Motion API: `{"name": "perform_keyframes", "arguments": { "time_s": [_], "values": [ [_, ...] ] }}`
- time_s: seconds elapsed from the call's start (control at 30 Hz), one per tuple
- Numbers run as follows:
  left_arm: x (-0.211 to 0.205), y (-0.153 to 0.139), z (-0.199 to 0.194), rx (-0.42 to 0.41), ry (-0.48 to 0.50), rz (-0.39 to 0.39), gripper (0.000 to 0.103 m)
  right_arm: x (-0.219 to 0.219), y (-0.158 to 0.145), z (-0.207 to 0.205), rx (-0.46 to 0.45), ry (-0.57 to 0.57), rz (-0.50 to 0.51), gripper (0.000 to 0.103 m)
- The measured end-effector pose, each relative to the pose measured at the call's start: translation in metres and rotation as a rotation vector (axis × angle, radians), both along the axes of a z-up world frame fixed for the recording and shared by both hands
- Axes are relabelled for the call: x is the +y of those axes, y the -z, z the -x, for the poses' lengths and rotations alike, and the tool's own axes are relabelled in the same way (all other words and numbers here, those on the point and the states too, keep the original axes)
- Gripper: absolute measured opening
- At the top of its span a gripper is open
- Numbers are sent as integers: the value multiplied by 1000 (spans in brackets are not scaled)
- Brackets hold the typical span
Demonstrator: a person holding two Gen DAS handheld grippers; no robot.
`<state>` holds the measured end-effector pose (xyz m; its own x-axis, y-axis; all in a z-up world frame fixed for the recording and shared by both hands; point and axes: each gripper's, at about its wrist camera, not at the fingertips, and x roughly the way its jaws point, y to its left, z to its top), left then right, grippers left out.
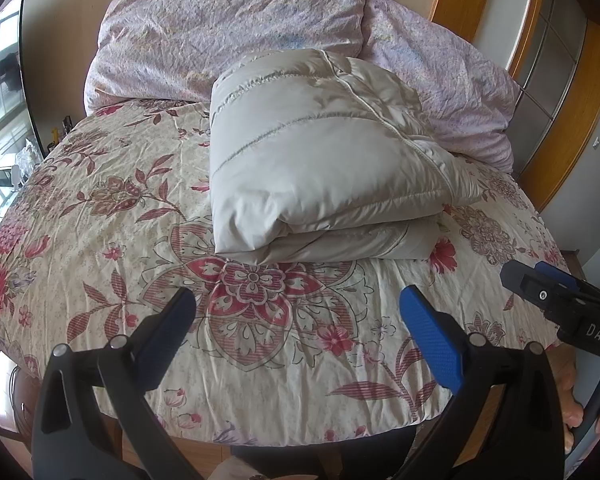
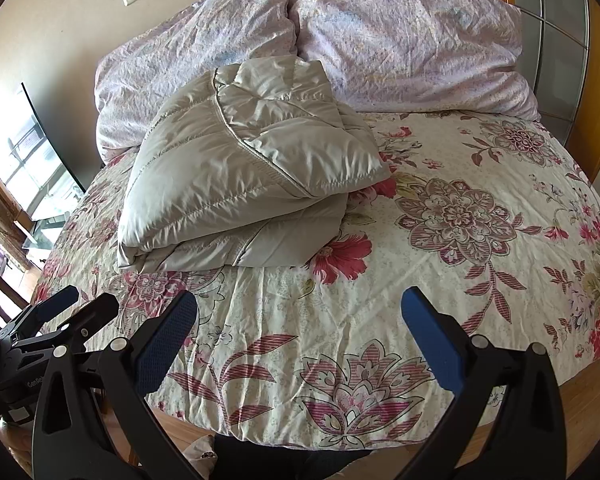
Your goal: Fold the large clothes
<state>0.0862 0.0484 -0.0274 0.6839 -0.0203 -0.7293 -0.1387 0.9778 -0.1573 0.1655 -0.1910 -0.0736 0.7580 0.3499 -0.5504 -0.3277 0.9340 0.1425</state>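
A puffy beige quilted jacket [image 1: 320,152] lies on the bed [image 1: 100,208], already doubled over into a thick bundle, its folded edge facing the near side and its far end close to the two lilac pillows [image 1: 228,36] at the head. It rests on the floral bedspread toward the middle of the mattress, with bare patterned cover between it and both tools. The left claw [image 1: 298,328] hangs over the near edge of the bed with its blue pads spread wide and nothing between them; the right claw [image 2: 300,328] is likewise spread wide and empty, just beside the left one, each visible at the margin of the other's view. Neither touches the garment. Judging from the compact stack, the fold itself looks largely done, and the step in hand appears to be a pause away from the bundle, either finishing or before a last tidy. If another fold or a squaring-up is wanted, the next move would call for both claws to reach forward to the near folded edge and pinch the slippery, springy padding firmly, since it is likely to puff open.
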Motion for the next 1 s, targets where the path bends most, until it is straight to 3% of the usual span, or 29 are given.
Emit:
{"name": "perform_keyframes", "arguments": {
  "time_s": [1.0],
  "values": [
    [0, 3, -3, -2, -1, -2, 101, -2, 0, -2, -1, 4, -2, 102]
  ]
}}
